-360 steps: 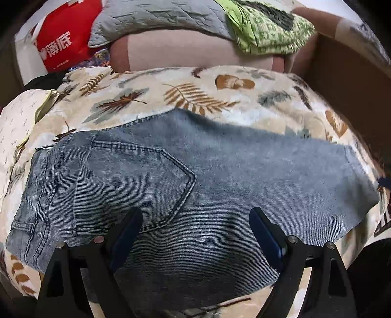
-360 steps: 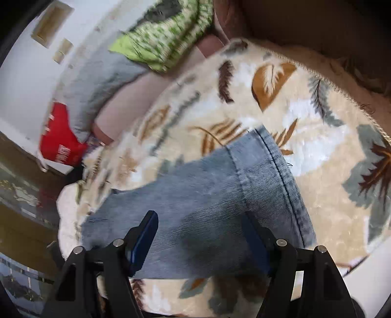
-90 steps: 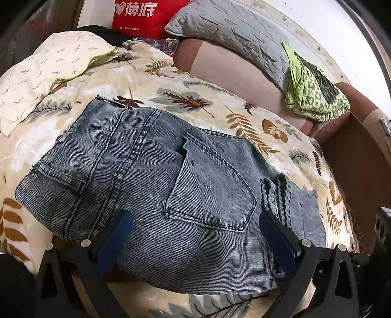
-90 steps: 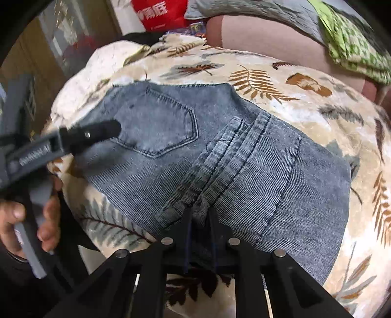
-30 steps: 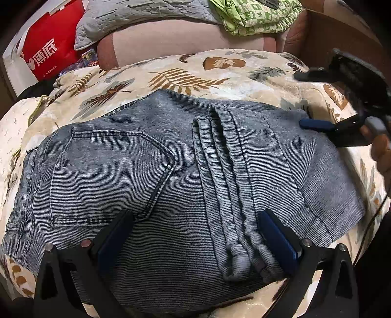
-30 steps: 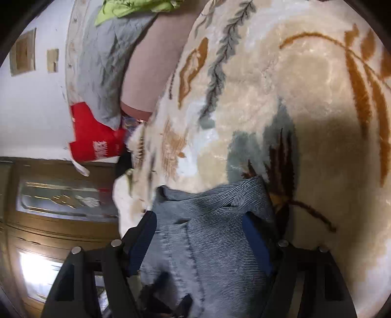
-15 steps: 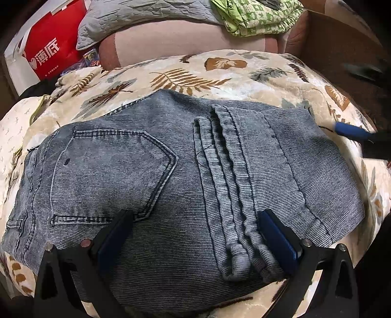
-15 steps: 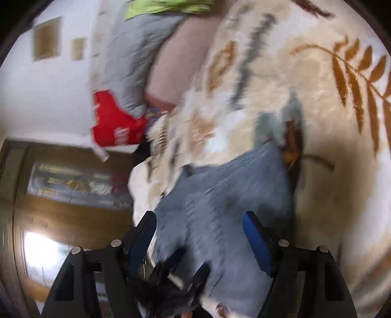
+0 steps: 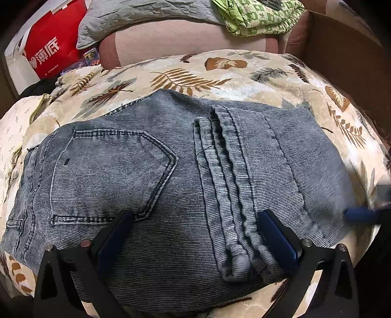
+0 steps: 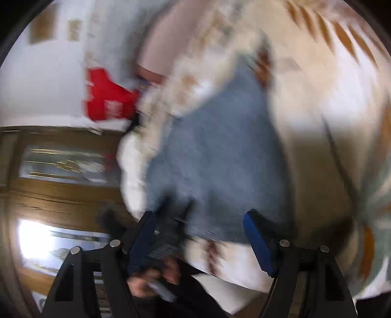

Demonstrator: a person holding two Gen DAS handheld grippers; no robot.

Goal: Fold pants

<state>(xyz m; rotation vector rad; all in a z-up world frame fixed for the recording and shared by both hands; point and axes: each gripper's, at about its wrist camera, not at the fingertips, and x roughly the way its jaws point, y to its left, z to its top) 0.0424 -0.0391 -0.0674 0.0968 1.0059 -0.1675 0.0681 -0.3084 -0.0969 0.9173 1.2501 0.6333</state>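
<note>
Grey-blue jeans (image 9: 151,176) lie folded on a leaf-print blanket (image 9: 195,73), back pocket at the left, with the leg hems (image 9: 224,183) stacked across the middle. My left gripper (image 9: 195,237) hovers open over the near edge of the jeans, nothing between its blue pads. A blue fingertip (image 9: 361,215) of the right gripper shows at the right end of the jeans. The right wrist view is blurred by motion. There my right gripper (image 10: 200,242) stands open just off the end of the jeans (image 10: 215,159), holding nothing. A hand (image 10: 146,281) on the other gripper shows at lower left.
A red bag (image 9: 48,49), a grey pillow (image 9: 146,14) and a green cloth (image 9: 256,17) sit behind the blanket. A brown cardboard box (image 9: 342,53) stands at the back right, a white pillow (image 9: 12,127) at the left. A wooden cabinet (image 10: 48,190) lies beyond.
The right gripper has swept along the right end of the jeans toward the near edge; its blue finger dropped from upper right to lower right in the left wrist view. The left gripper has not moved.
</note>
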